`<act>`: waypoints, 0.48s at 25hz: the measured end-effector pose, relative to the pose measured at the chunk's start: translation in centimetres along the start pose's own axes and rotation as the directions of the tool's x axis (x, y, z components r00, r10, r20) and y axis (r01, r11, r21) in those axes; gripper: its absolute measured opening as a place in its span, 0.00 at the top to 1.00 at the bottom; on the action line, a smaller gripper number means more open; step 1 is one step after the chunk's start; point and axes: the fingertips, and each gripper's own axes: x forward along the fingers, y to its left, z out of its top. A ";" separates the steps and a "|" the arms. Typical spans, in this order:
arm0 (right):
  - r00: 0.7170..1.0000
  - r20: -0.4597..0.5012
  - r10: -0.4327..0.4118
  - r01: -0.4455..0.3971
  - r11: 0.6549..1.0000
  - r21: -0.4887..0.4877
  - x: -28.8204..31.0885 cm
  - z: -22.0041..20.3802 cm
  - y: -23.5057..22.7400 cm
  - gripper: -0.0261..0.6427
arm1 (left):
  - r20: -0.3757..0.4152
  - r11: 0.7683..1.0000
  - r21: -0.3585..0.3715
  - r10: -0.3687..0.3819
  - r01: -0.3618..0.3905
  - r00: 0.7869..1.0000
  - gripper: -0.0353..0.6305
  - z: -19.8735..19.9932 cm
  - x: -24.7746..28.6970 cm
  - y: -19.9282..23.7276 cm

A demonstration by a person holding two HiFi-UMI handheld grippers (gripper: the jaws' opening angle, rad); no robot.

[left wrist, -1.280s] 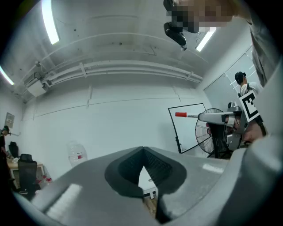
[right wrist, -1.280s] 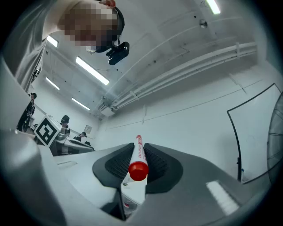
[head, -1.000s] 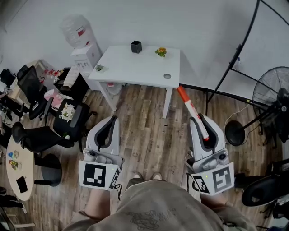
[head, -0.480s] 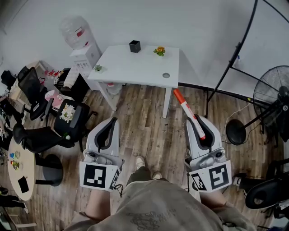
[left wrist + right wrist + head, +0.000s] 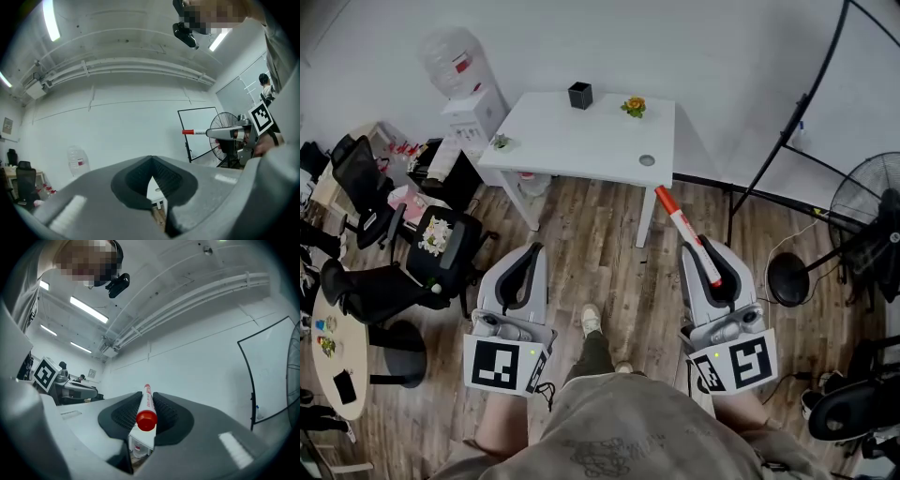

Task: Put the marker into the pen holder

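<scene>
The black pen holder [image 5: 580, 96] stands at the far edge of a white table [image 5: 581, 145], well ahead of both grippers. My right gripper [image 5: 698, 246] is shut on a white marker [image 5: 686, 234] whose red cap end points toward the table. In the right gripper view the marker [image 5: 146, 408] lies lengthwise between the pads, sticking out past the right gripper [image 5: 144, 397]. My left gripper [image 5: 532, 248] is held level beside it over the wooden floor, shut with nothing in it. In the left gripper view the left gripper [image 5: 151, 159] has its pads together, and the marker [image 5: 199, 132] shows at the right.
On the table are a small flower pot [image 5: 634, 107], a tiny plant [image 5: 501, 142] and a round grommet [image 5: 647, 160]. A water dispenser [image 5: 467, 103] and office chairs [image 5: 441, 244] stand to the left. A fan [image 5: 867, 197] and a black pole [image 5: 787, 122] stand to the right.
The right gripper with the marker has drifted a little to the left. The person's foot has stepped forward. The left gripper has hardly moved.
</scene>
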 end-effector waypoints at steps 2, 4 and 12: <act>1.000 -0.005 0.002 -0.002 1.000 -0.002 1.4 -0.6 -0.4 0.81 | -0.005 1.000 -0.002 -0.002 0.002 1.000 0.95 -0.5 1.3 0.8; 1.000 -0.009 0.004 -0.004 1.000 -0.003 3.0 -1.1 -0.9 0.81 | -0.009 1.000 -0.003 -0.006 0.006 1.000 0.95 -0.9 2.7 1.6; 0.999 -0.046 -0.017 0.016 1.000 -0.006 10.8 -3.0 -2.6 0.81 | -0.031 0.999 -0.017 -0.049 0.048 0.998 0.95 -2.3 9.5 6.3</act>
